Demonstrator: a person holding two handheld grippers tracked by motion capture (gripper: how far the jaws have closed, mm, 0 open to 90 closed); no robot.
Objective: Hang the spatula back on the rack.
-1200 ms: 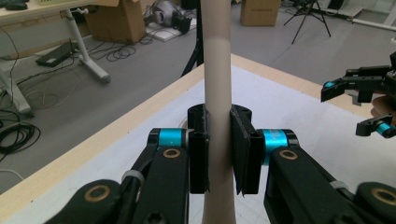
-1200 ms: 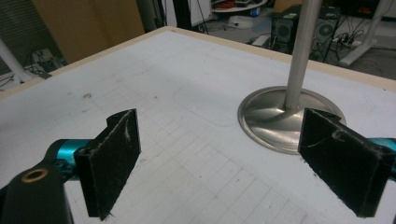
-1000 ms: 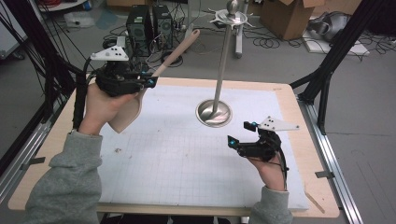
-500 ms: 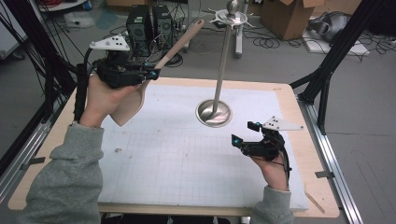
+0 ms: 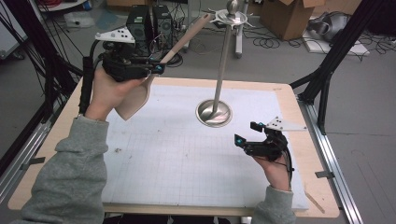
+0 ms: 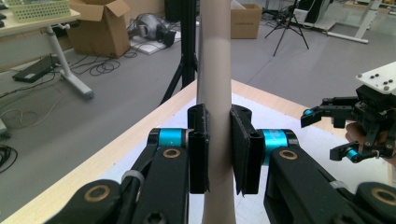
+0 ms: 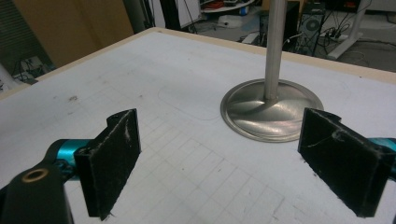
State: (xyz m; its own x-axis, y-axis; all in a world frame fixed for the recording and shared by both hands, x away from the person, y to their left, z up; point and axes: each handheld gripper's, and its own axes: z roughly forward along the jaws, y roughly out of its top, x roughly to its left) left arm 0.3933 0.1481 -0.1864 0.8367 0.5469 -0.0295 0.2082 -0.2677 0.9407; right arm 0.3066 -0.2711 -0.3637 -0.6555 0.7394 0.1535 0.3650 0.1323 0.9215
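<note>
A pale wooden spatula (image 5: 135, 98) hangs tilted above the table's far left, its wide blade low by the person's left hand and its long handle (image 5: 187, 37) slanting up to the right. My left gripper (image 5: 156, 70) is shut on that handle (image 6: 214, 70); both pads press its sides in the left gripper view, at my left gripper (image 6: 218, 142). The handle's end lies close to the hooked top (image 5: 231, 17) of a metal stand (image 5: 222, 65); whether they touch I cannot tell. My right gripper (image 5: 246, 132) stands open and empty just above the mat, near the stand's round base (image 7: 272, 109), at my right gripper (image 7: 233, 156).
A white gridded mat (image 5: 187, 154) covers the wooden table (image 5: 308, 135). Black frame posts (image 5: 336, 46) rise at both sides. Computer towers (image 5: 149, 21), cables and cardboard boxes (image 5: 285, 16) lie on the floor beyond the far edge.
My left gripper has lifted the spatula higher and away from me, bringing the handle's tip up towards the stand's top. The right gripper has stayed about where it was.
</note>
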